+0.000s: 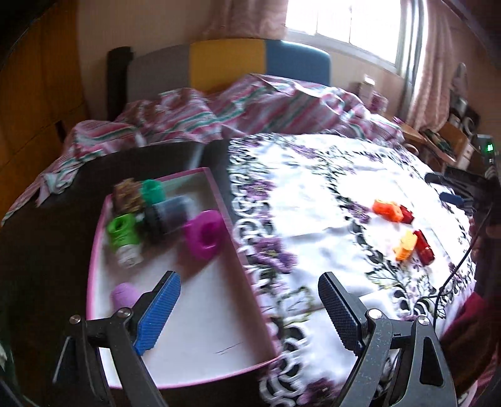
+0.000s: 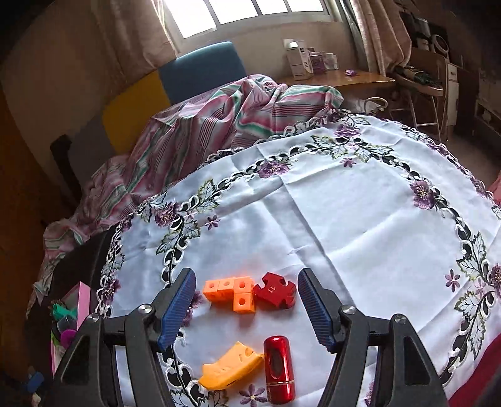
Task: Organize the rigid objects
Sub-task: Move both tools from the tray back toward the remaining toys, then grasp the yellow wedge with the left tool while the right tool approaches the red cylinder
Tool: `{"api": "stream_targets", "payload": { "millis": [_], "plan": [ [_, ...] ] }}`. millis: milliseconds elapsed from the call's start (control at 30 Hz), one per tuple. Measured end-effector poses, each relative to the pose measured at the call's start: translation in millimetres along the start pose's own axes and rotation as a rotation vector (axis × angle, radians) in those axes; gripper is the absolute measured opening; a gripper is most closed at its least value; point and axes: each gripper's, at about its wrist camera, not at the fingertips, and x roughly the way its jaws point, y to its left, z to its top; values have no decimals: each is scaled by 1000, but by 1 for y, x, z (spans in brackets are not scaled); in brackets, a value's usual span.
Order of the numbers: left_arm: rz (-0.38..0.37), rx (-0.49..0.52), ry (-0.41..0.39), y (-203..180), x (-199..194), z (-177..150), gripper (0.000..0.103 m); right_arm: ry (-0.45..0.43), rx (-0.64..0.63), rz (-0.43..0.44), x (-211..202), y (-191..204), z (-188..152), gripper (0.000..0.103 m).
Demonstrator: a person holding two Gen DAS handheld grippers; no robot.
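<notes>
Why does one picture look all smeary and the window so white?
Left wrist view: motion blur smears the pink tray, its toys and the flowered tablecloth; the window glares white. Right wrist view: sharper, so the orange block looks crisp; fisheye bends both views' edges.

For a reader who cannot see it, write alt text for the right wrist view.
The open right gripper hovers over an orange block piece and red cross-shaped piece on a floral tablecloth; a yellow wedge and red cylinder lie nearer.

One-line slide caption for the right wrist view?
Open right gripper hovers over orange blocks, red puzzle piece, yellow wedge and red cylinder.
</notes>
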Motion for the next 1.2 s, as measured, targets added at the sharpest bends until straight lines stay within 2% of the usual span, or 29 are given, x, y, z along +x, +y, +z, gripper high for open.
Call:
{"api": "stream_targets", "payload": {
  "millis": [267,400,600,733,867,967,1100,1200],
  "plan": [
    [-146,104,59,-60,38,12,87,9,58,-10,2,-10,-1,69],
    [-218,180,108,-96,60,13,76,5,122,-4,0,-23,1,69],
    [-354,309,121,-158,79,22,75,-1,187,-12,-1,-36,2,69],
    [-393,388,147,-193,97,27,73,8,221,-7,1,-43,3,69],
    [-439,422,184,-214,115,30,69,19,237,-2,4,-45,2,69],
    [-463,433,191,-225,126,32,60,29,239,2,6,-46,2,69],
    [-452,445,227,-234,139,31,30,48,229,8,10,-43,2,69],
    [-445,425,212,-224,137,25,30,76,204,2,16,-39,1,69]
  ]
}}
